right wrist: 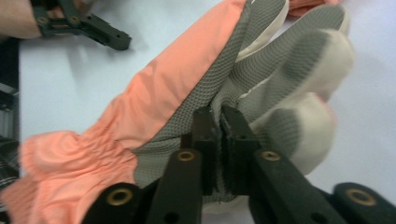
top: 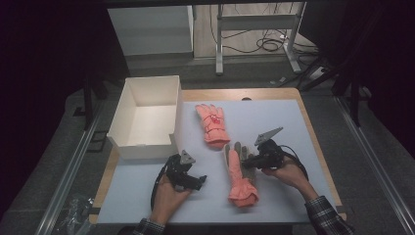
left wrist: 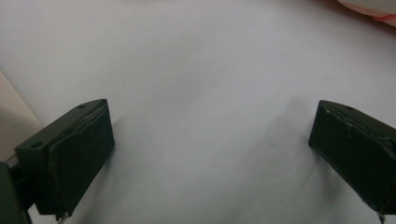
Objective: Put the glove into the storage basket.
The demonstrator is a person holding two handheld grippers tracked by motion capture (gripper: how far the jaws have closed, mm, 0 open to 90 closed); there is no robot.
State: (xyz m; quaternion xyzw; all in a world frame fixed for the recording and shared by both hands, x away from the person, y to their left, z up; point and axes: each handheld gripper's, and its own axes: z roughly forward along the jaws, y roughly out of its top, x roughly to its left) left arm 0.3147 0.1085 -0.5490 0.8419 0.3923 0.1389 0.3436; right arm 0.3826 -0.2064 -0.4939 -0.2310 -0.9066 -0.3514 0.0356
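Observation:
Two orange gloves lie on the pale mat. One glove rests back-up near the middle. The other glove lies with its grey mesh palm up and its cuff toward the person. My right gripper is shut on a fold of that palm fabric, near the base of the glove's fingers. My left gripper hovers low over bare mat, left of this glove, jaws wide open with nothing between them. Its open jaws also appear far off in the right gripper view.
An open white cardboard box stands at the table's left rear, next to the back-up glove. The wooden table edge frames the mat. Metal desk legs and cables lie on the floor beyond.

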